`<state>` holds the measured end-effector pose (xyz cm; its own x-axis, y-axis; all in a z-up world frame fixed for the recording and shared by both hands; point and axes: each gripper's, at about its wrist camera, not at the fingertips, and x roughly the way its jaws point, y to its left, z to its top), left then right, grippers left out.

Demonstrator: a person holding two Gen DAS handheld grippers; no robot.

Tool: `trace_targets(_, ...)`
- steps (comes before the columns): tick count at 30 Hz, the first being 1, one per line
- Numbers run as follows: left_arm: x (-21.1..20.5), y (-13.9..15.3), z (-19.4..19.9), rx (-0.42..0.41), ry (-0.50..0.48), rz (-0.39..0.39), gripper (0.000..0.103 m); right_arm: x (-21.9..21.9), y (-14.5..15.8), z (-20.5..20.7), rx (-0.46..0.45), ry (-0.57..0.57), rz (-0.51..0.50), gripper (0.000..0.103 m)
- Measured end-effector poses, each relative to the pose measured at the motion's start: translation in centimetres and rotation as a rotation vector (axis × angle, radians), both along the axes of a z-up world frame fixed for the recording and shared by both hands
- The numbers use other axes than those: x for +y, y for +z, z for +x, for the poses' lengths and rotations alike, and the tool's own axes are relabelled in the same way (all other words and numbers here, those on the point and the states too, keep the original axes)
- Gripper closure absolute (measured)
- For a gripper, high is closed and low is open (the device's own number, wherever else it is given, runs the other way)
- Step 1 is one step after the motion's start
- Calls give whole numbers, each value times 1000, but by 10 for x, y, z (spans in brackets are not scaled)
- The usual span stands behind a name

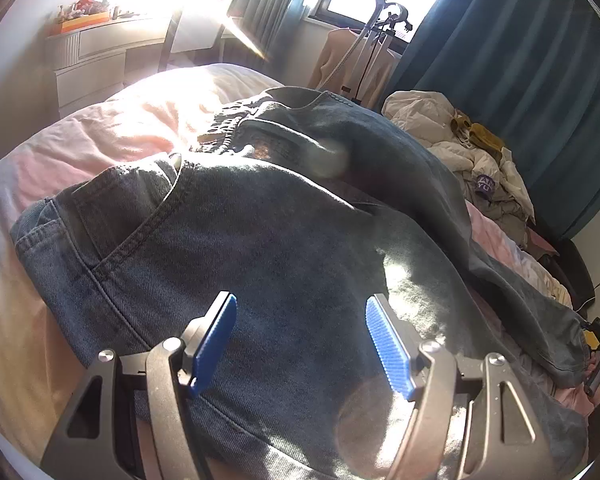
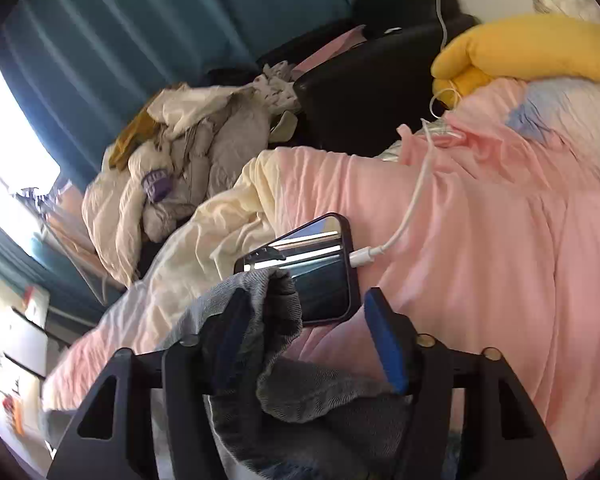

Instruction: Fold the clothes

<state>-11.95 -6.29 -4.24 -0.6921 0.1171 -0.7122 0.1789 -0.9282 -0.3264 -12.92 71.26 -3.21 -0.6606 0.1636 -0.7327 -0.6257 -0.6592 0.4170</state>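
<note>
A pair of blue-grey jeans lies spread across the pink bed cover, waistband and pocket towards the far left, one leg trailing off to the right. My left gripper hovers just over the denim, jaws wide apart, with nothing pinched between the blue pads. In the right wrist view a bunched end of the jeans hangs over my right gripper's left finger and sags into the gap. The right pad stands clear of the cloth, so the jaws are open.
A phone on a white charging cable lies on the pink cover just beyond the right gripper. A heap of pale clothes sits farther off, near a yellow pillow. A garment steamer stand is by the window.
</note>
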Motion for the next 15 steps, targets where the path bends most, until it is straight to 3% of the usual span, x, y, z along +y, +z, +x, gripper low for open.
trace_targets(4,-4,0,-4,-2,11,20,34,-16,30,25,87,-83,62,36)
trace_targets(5,-5,0,-5,-1,11,25,34,-18,38,33,106,-124,77,29)
trace_targets(9,-5,2,-1,6,1,42,34,-30,56,54,167,-140,30,27)
trace_targets(12,-5,6,2,18,-10,43,34,-59,54,66,163,-105,-48,27)
trace_targets(15,-5,8,3,22,-16,47,34,-107,26,68,184,-20,-292,27)
